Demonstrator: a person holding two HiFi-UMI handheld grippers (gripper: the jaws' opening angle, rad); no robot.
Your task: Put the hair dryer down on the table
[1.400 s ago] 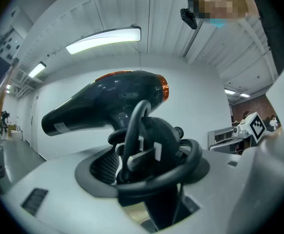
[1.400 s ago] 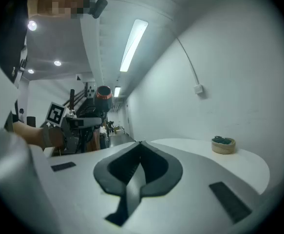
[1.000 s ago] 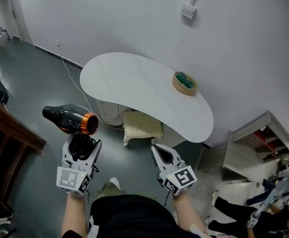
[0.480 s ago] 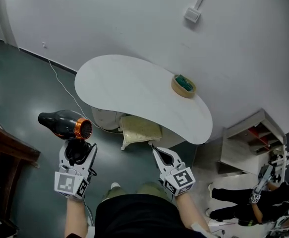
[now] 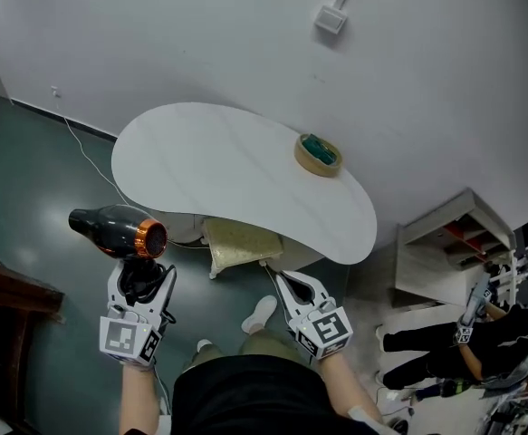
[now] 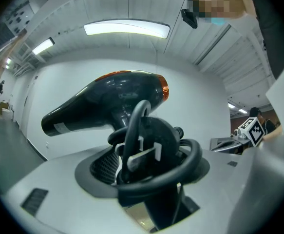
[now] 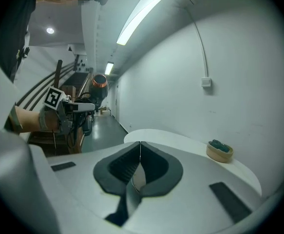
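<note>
Black, orange-ringed hair dryer (image 5: 117,230); white table (image 5: 218,161)

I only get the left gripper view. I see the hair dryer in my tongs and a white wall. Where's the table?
Observer: In the head view the white table is ahead and to the right. The hair dryer shows left of its edge, with the dark floor behind it.
Operator: Is there stuff on the table?
Observer: One round tan thing with a green middle, at the side near the wall.
Operator: What's my other hand doing?
Observer: The right gripper points toward the table, its tongs shut together on nothing.
</note>
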